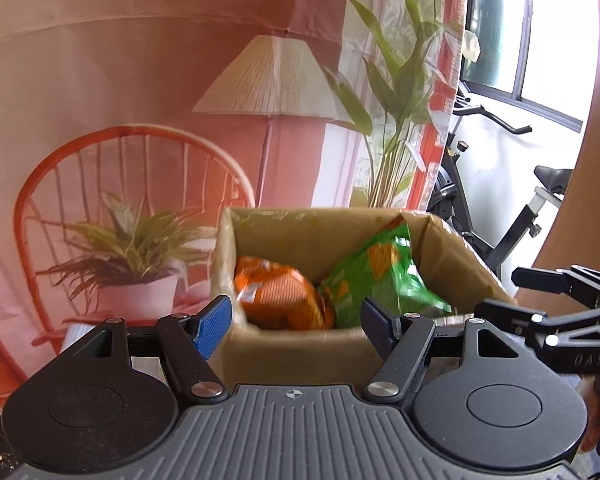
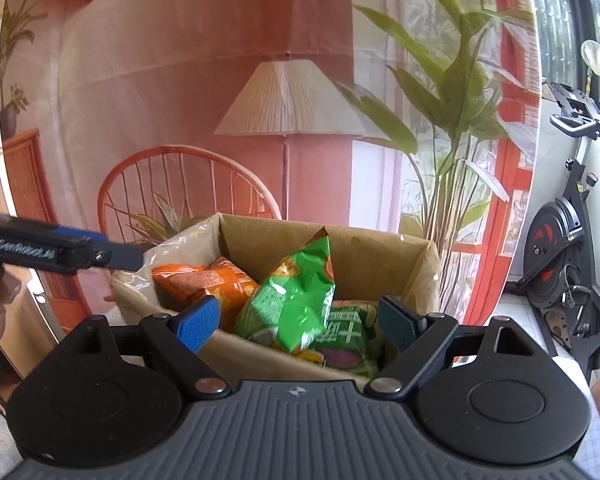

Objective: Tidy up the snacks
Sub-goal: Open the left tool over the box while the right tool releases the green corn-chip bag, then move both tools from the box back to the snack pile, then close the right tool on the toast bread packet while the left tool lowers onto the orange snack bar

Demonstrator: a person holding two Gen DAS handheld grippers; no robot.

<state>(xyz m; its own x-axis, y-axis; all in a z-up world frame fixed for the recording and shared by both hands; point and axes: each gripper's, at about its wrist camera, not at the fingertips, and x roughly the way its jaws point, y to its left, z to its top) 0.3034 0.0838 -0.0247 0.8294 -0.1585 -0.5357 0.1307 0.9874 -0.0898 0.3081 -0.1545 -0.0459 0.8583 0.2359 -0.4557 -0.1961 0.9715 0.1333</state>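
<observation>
An open cardboard box point(image 1: 300, 348) point(image 2: 400, 256) stands just ahead of both grippers. Inside lie an orange snack bag point(image 1: 280, 296) point(image 2: 208, 280) on the left and a green snack bag point(image 1: 376, 276) point(image 2: 296, 300) leaning on the right. In the right wrist view a smaller green pack point(image 2: 348, 340) with a purple patch lies under the green bag. My left gripper point(image 1: 296, 328) is open before the box's near wall, with nothing between its blue pads. My right gripper point(image 2: 298, 326) is open too, over the near rim. Each gripper shows in the other's view: right gripper point(image 1: 500, 292), a left finger point(image 2: 116, 258).
A printed backdrop cloth point(image 1: 140, 120) with a chair, lamp and plants hangs close behind the box. An exercise bike point(image 2: 568, 272) point(image 1: 500, 208) stands to the right by a window point(image 1: 520, 40). Crumpled clear plastic point(image 2: 172, 244) sits at the box's left edge.
</observation>
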